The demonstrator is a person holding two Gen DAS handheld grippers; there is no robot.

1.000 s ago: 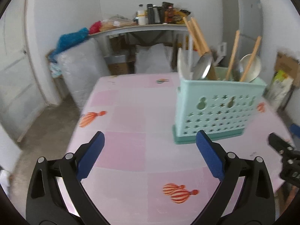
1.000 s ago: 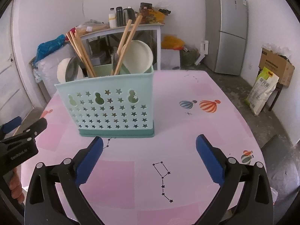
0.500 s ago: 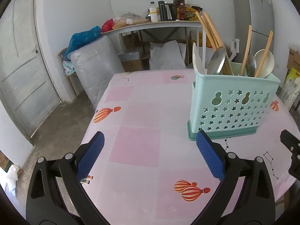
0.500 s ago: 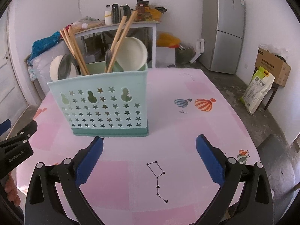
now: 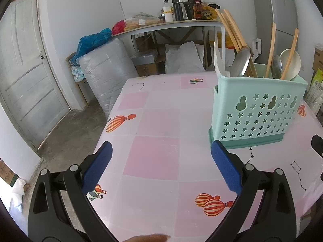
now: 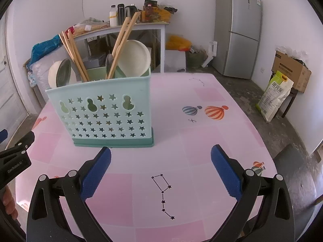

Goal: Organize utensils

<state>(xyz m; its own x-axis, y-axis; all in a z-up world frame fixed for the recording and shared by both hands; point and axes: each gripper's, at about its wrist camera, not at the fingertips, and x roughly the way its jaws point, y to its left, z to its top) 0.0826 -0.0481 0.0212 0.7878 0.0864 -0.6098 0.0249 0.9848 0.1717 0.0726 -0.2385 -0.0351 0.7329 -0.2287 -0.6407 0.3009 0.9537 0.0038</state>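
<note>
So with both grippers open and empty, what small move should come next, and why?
Probably none beyond easing both back. The utensil caddy already holds the chopsticks, ladles and white spoon upright, no loose utensil shows on the table, and the left gripper and right gripper hold nothing.

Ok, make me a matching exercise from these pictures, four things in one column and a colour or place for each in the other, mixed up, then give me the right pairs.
Things:
1. utensil caddy
2. fridge
3. chopsticks
4. white ladle

Descriptions:
A. silver, standing on the floor against the back wall
B. pale round bowl sticking up at the caddy's right end in the right wrist view
C. mint green with star cut-outs, standing on the pink table
D. bare wood, a bundle leaning left in the right wrist view

Pairs: 1-C, 2-A, 3-D, 4-B
</note>
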